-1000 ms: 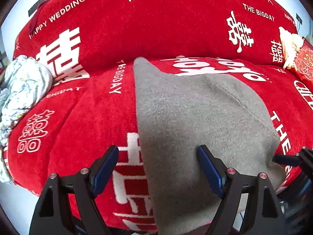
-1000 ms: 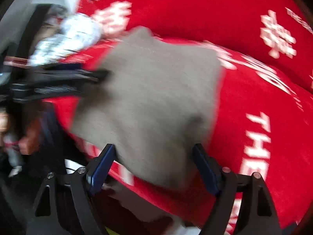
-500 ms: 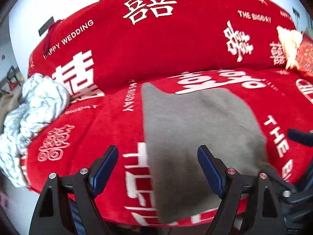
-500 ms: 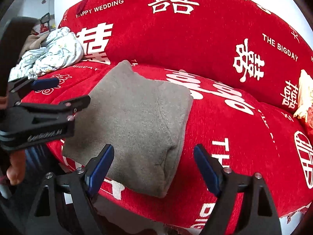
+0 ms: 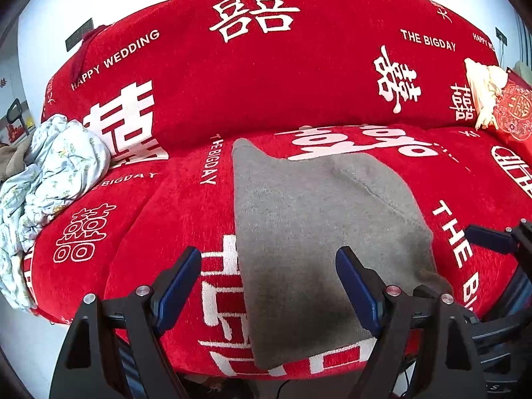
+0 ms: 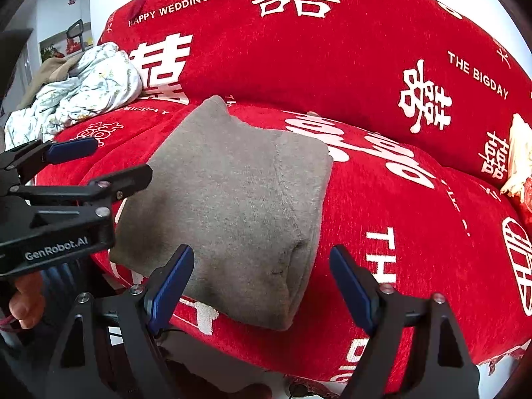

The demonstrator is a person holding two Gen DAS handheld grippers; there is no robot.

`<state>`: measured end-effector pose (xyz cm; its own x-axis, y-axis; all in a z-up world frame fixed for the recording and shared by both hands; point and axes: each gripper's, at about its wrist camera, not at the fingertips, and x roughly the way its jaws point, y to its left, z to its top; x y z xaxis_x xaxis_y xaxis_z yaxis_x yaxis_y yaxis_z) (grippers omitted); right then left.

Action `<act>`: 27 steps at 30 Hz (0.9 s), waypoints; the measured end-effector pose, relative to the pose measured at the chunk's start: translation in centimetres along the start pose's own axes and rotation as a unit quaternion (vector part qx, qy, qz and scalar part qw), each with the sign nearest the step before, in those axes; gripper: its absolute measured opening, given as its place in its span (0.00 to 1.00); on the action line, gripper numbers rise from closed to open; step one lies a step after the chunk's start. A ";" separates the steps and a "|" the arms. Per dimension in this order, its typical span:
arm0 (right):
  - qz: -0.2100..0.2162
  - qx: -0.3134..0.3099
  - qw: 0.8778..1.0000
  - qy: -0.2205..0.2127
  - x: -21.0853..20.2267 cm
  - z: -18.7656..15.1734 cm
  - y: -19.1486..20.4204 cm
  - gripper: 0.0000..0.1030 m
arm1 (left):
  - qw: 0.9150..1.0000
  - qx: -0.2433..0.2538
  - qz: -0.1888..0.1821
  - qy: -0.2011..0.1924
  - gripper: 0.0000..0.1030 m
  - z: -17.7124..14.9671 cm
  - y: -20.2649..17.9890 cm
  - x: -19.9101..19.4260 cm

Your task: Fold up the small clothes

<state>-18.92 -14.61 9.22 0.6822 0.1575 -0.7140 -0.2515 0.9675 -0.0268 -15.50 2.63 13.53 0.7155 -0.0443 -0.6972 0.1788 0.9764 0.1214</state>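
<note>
A grey knitted garment [image 5: 309,232] [image 6: 232,206] lies folded into a thick rectangle on the red sofa seat [image 5: 159,219] [image 6: 415,232]. Its near end reaches the seat's front edge. My left gripper [image 5: 269,279] hovers open above the garment's near left edge, with nothing between its blue pads. My right gripper [image 6: 261,279] hangs open over the garment's near right corner, also holding nothing. In the right wrist view the left gripper [image 6: 83,163] shows at the left, with a hand [image 6: 25,302] below it. In the left wrist view a finger of the right gripper [image 5: 488,236] shows at the right.
A crumpled pale floral cloth [image 5: 50,183] [image 6: 83,96] lies heaped on the sofa's left end. At the far right rest a cream tasselled piece [image 5: 482,93] and a red embroidered cushion [image 5: 513,109]. The red backrest [image 5: 266,76] with white lettering rises behind the seat.
Both grippers have pulled back and risen from the garment. It now lies flat and still, with more of the sofa in view. The jaws stayed wide apart.
</note>
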 end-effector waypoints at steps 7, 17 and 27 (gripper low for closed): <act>-0.001 0.005 1.000 0.001 -0.1 0.0 -0.2 0.83 | 1.000 -0.010 0.002 0.007 0.81 -0.1 0.4 0.0; -0.003 0.007 1.000 0.002 0.0 0.0 -0.4 0.83 | 1.000 -0.017 0.013 0.015 0.82 -0.5 0.8 0.2; -0.003 0.007 1.000 0.002 0.0 0.0 -0.2 0.83 | 1.000 -0.008 0.008 0.016 0.81 -0.5 0.5 0.1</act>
<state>-18.82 -14.82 9.23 0.6815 0.1503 -0.7162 -0.2370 0.9713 -0.0217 -15.69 3.22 13.15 0.6960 -0.0224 -0.7177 0.1573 0.9800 0.1219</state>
